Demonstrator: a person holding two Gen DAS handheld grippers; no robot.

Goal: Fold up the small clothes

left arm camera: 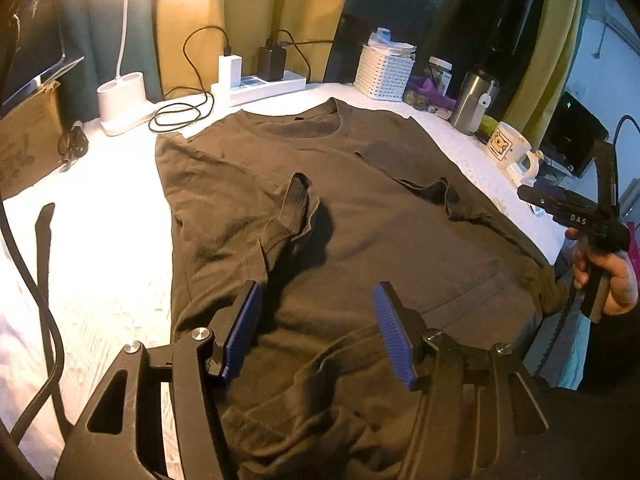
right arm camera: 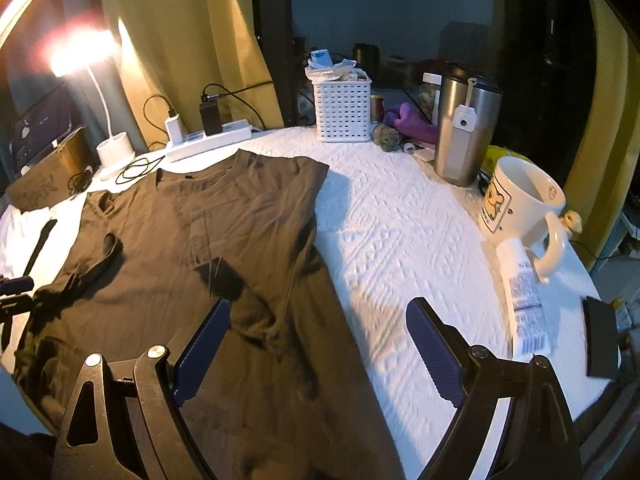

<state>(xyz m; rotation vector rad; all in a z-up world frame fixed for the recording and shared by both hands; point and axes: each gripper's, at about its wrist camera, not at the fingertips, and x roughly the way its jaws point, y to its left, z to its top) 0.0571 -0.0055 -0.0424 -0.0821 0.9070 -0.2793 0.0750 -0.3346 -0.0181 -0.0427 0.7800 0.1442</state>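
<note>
A dark brown T-shirt (left arm camera: 360, 220) lies flat on the white tablecloth (left arm camera: 100, 240), collar at the far side, both sleeves folded in over the body. It also shows in the right wrist view (right arm camera: 224, 232). My left gripper (left arm camera: 318, 304) is open and empty, low over the shirt's near hem. My right gripper (right arm camera: 320, 320) is open and empty, over the shirt's right edge near the hem. The right gripper also shows at the right edge of the left wrist view (left arm camera: 560, 210), held in a hand.
At the back stand a lamp base (left arm camera: 120, 98), a power strip (left arm camera: 260, 88) with chargers and cables, a white basket (right arm camera: 342, 110), a steel tumbler (right arm camera: 464, 128) and a mug (right arm camera: 520, 204). A cardboard box (left arm camera: 28, 136) is at the left. A tube (right arm camera: 526, 304) lies beside the mug.
</note>
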